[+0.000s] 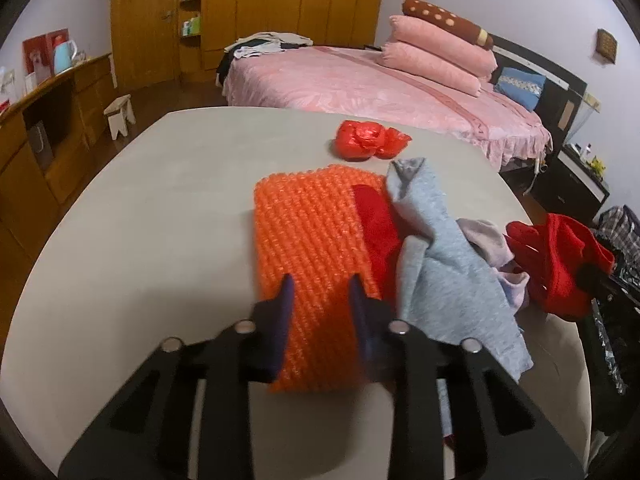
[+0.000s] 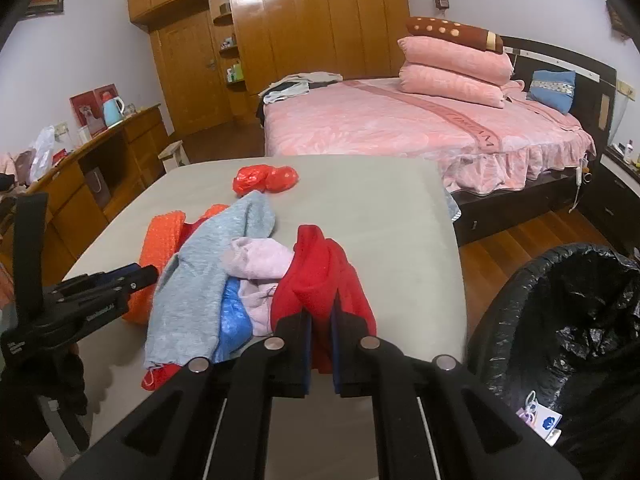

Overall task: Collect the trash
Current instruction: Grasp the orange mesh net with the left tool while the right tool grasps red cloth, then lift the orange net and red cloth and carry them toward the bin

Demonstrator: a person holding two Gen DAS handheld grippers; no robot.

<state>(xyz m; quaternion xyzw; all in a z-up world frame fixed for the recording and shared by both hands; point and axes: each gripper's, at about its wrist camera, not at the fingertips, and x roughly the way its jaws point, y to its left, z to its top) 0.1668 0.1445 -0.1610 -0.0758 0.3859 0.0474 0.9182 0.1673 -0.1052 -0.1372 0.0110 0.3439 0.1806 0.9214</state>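
Note:
An orange bubble-wrap sheet [image 1: 308, 248] lies on the grey table [image 1: 160, 200]. My left gripper [image 1: 322, 284] straddles its near end with the jaws apart. A crumpled red plastic bag [image 1: 368, 140] sits farther back; it also shows in the right wrist view [image 2: 264, 178]. A grey cloth [image 1: 440, 264], a pale pink cloth [image 2: 260, 260] and a blue plastic piece [image 2: 232, 320] are piled beside the orange sheet [image 2: 164, 236]. My right gripper [image 2: 322, 300] is shut on a red cloth [image 2: 320, 276] at the table's near right. The left gripper [image 2: 132, 276] appears at the left of that view.
A bin lined with a black bag [image 2: 568, 320] stands right of the table, with some paper scraps inside. A pink bed [image 1: 380, 84] with stacked pillows lies behind. A wooden desk [image 1: 48, 120] runs along the left wall, a wardrobe [image 2: 300, 28] at the back.

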